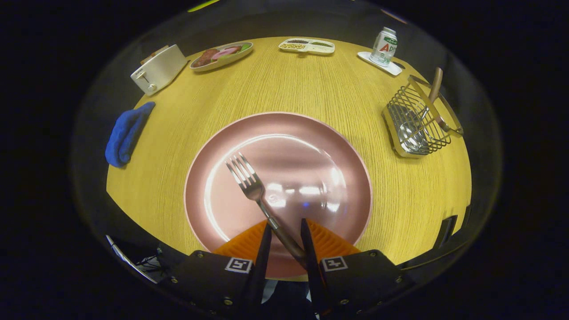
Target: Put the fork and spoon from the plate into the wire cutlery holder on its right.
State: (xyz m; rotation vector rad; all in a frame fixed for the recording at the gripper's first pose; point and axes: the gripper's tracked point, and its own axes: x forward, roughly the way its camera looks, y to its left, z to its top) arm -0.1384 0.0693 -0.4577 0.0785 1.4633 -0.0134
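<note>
A white toaster (158, 69) and blue cloth (126, 134) sit far left on the wooden table (311, 89). Two food trays (222, 55) (306, 46) lie far off. A can (384, 46) stands far right.

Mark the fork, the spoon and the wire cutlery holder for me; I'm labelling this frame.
fork (254, 189): gripper view, on the neck below the tines; handle runs between the fingers.
spoon (411, 133): gripper view, on its bowl inside the holder.
wire cutlery holder (402, 100): gripper view, on its near wire wall.
</note>
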